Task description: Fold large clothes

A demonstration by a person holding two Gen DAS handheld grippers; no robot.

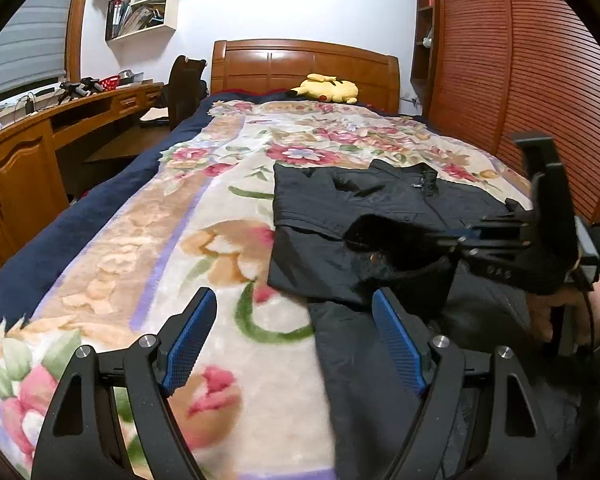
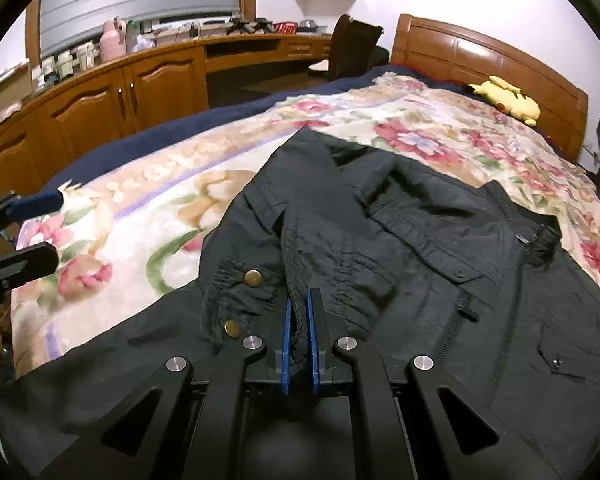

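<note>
A black jacket [image 1: 364, 216] lies spread on the floral blanket [image 1: 204, 216] of the bed, towards its right side. My left gripper [image 1: 296, 320] is open and empty, hovering above the jacket's lower left edge. My right gripper [image 2: 299, 316] is shut on a fold of the jacket's sleeve [image 2: 260, 292], beside a cuff with brass snaps. The right gripper also shows in the left wrist view [image 1: 456, 240], over the jacket's right part. The left gripper shows at the left edge of the right wrist view [image 2: 32, 232].
A yellow plush toy [image 1: 326, 89] lies by the wooden headboard [image 1: 304, 64]. A wooden desk with cabinets [image 2: 140, 84] and a dark chair [image 2: 354, 46] stand along the bed's left side. A slatted wooden wardrobe [image 1: 512, 80] stands on the right.
</note>
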